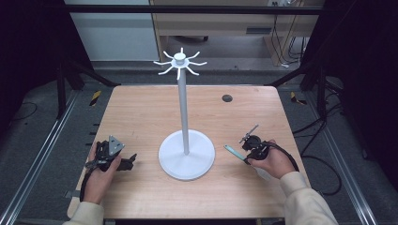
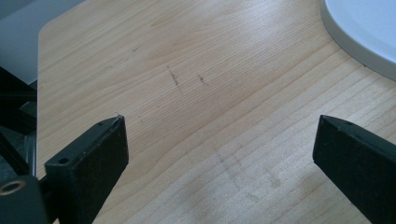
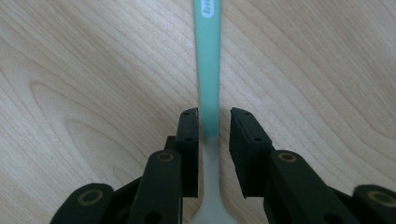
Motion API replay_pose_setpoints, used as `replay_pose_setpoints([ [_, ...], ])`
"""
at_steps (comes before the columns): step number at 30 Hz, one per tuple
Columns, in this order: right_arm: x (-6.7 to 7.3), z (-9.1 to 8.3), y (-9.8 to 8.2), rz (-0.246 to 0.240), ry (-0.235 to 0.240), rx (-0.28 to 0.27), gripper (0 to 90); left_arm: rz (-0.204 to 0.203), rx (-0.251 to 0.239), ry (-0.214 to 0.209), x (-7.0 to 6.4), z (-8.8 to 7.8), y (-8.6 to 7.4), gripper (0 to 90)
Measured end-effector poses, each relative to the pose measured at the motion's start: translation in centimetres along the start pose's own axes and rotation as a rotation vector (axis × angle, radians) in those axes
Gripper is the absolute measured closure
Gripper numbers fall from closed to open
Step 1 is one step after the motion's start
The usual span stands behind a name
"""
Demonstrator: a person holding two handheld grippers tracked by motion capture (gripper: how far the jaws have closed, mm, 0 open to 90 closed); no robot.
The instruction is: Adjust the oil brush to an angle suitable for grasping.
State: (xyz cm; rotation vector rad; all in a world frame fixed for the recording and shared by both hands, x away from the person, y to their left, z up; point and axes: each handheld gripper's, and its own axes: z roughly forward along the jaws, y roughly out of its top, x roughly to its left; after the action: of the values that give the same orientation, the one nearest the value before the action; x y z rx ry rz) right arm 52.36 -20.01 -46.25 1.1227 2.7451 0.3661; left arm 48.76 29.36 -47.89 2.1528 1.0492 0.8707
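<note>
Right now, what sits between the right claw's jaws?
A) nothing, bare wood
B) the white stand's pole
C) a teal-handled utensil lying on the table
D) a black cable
C: in the right gripper view the teal-handled utensil runs lengthwise through the gap of the right claw, flat on the wooden table, with a sliver of space at the right-hand jaw.
</note>
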Motion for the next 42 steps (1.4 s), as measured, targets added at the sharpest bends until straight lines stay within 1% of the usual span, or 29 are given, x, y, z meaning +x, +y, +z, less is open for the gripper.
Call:
replay_pose_setpoints([
  [2,-0.1,0.2,0.0,-0.022,-0.008,0.001,75.4,0.0,0.001,0.0,0.0,0.0,0.0,3.0],
  [4,0.0,0.2,0.0,-0.004,-0.001,0.012,76.5,0.004,0.002,-0.001,0.0,0.0,0.0,3.0],
  [5,0.0,0.2,0.0,-0.009,-0.002,0.012,76.9,0.004,0.003,-0.001,0.0,0.0,0.0,2.9],
  [8,0.1,0.3,0.1,0.002,-0.001,0.018,77.4,0.003,0.001,0.0,0.0,0.0,0.0,3.0],
  [12,0.0,0.3,0.1,-0.003,0.005,0.022,78.2,0.005,0.004,-0.001,0.0,0.0,0.0,3.0],
  [14,-0.1,0.3,0.1,0.004,0.005,0.025,78.6,0.004,0.003,-0.001,0.0,0.0,0.0,3.0],
  [16,-0.2,0.4,0.1,-0.007,0.008,0.025,78.8,0.004,0.003,-0.001,0.0,0.0,0.0,3.0],
  [19,-0.1,0.4,0.1,-0.002,0.012,0.03,79.7,0.002,0.0,-0.001,0.0,0.0,0.0,3.0],
  [21,-0.2,0.6,0.1,-0.014,0.014,0.029,80.7,0.001,0.0,-0.001,0.0,0.0,0.0,3.0],
  [22,0.0,0.5,0.2,0.002,0.017,0.035,80.8,0.001,0.0,-0.001,0.0,0.0,0.0,3.0],
  [27,0.0,0.5,0.2,-0.006,0.018,0.035,82.0,-0.002,-0.001,0.0,0.0,0.0,0.0,3.0],
  [28,0.0,0.4,0.2,0.005,0.021,0.033,82.1,-0.002,0.0,-0.001,0.0,0.0,0.0,3.0],
  [29,-0.1,0.3,0.1,-0.013,0.02,0.023,82.2,-0.004,-0.002,0.001,0.0,0.0,0.0,3.0],
  [30,-0.1,0.3,0.1,-0.013,0.02,0.023,82.2,-0.004,-0.002,0.001,0.0,0.0,0.0,3.0],
  [31,-0.1,0.0,0.1,-0.001,0.018,0.011,82.2,-0.004,0.0,-0.001,0.0,0.0,0.0,3.0],
  [33,-0.1,-0.2,0.1,0.0,0.016,0.002,82.3,-0.003,-0.001,0.001,0.0,0.0,0.0,3.0],
  [34,-0.1,-0.5,0.1,0.01,0.017,-0.011,82.3,-0.003,-0.001,0.001,0.0,0.0,0.0,3.0],
  [35,-0.2,-0.7,0.1,-0.004,0.018,-0.027,82.3,-0.003,-0.001,0.001,0.0,0.0,0.0,3.0],
  [36,-0.2,-1.0,0.1,0.013,0.014,-0.031,82.3,-0.003,-0.002,0.001,0.0,0.0,0.0,3.0],
  [39,-0.4,-1.8,0.2,0.009,0.011,-0.062,82.3,-0.004,0.0,0.001,0.0,0.0,0.0,2.9],
  [40,-0.4,-2.0,0.3,0.019,0.013,-0.072,82.4,-0.003,0.0,0.0,0.0,0.0,0.0,3.0],
  [42,-0.5,-2.7,0.4,0.022,0.005,-0.103,82.4,-0.004,0.001,-0.001,0.0,0.0,0.0,3.0],
])
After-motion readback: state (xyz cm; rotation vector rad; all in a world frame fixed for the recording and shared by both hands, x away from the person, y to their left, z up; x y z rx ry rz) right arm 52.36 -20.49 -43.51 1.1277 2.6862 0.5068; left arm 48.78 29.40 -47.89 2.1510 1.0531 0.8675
